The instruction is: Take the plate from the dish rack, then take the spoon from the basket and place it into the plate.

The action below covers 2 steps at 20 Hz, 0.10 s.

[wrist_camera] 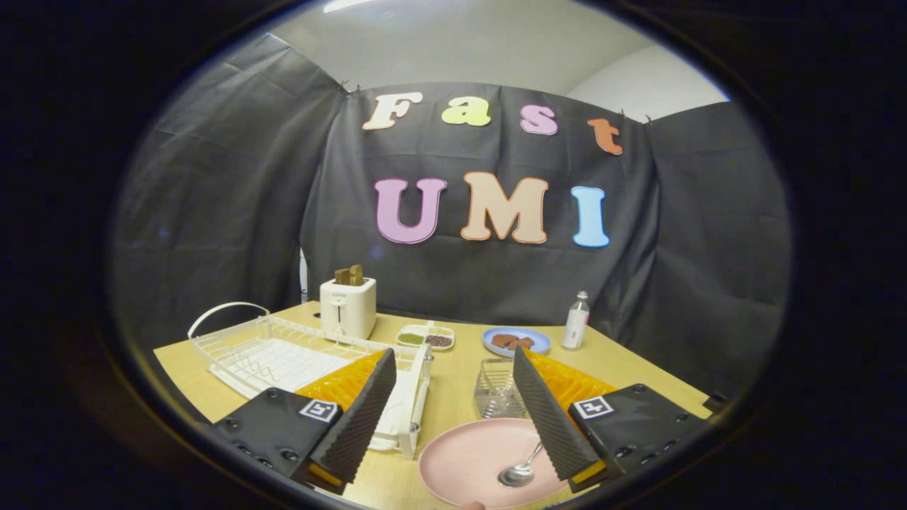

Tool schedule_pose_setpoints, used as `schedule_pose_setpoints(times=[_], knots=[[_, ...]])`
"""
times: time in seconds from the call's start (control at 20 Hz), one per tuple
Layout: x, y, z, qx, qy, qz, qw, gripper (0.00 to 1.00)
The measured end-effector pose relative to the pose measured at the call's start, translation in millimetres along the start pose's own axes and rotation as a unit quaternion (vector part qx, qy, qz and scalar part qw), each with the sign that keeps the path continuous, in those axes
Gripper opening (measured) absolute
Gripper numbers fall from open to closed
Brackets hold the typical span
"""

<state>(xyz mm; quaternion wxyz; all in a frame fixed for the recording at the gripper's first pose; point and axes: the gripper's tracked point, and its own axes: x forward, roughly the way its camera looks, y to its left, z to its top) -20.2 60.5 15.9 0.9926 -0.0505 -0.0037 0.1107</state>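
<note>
A pink plate [468,460] lies on the wooden table, close in between my fingers and partly under the right one. A metal spoon [519,473] rests in the plate, bowl toward me, its handle running up behind the right finger. The wire basket [496,389] stands just beyond the plate. The white dish rack [283,354] sits beyond the left finger, with no dishes in it. My gripper [453,368] hangs above the table, open, with nothing between its fingers.
At the back of the table stand a white toaster [347,306] with toast in it, a small divided dish [426,337], a blue plate [516,341] with brown pieces, and a clear bottle [576,320].
</note>
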Motion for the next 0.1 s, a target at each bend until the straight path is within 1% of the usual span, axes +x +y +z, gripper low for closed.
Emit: schedule_pose_setpoints(times=[0.1], knots=[[-0.5,-0.9,-0.1,0.000,0.000,-0.001,1.000,1.00]])
